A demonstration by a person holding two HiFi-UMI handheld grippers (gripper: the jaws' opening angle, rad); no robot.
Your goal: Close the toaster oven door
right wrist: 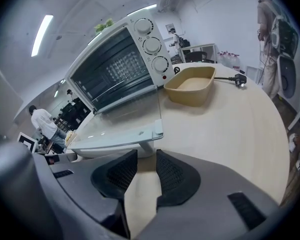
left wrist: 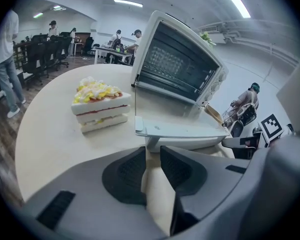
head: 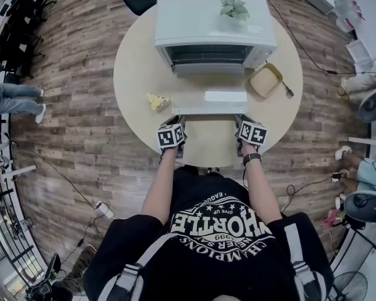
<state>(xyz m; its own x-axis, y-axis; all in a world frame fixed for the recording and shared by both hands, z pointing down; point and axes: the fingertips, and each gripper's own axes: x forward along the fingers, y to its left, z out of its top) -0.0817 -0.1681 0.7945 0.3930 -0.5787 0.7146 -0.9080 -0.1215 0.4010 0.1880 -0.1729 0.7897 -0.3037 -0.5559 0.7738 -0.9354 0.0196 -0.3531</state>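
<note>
1. Pointing at the near left corner of the oven door (left wrist: 180, 129), the left gripper (left wrist: 152, 151) has its jaws only a narrow slit apart; bare table (head: 138, 68) shows through the slit and it holds nothing.
2. The right gripper (right wrist: 146, 156) points at the door's near right corner; its jaws stand the same way, a thin gap between them and nothing gripped.
3. The door itself lies folded down flat over the table, its front edge just beyond both sets of jaw tips; contact cannot be told.
4. A cake slice (left wrist: 101, 104) sits just beside the door's left edge; a tan dish (right wrist: 191, 86) sits off the door's far right corner.
5. Behind the door the toaster oven (head: 213, 24) stands open-mouthed; a small plant (head: 234, 8) rests on its top.
</note>
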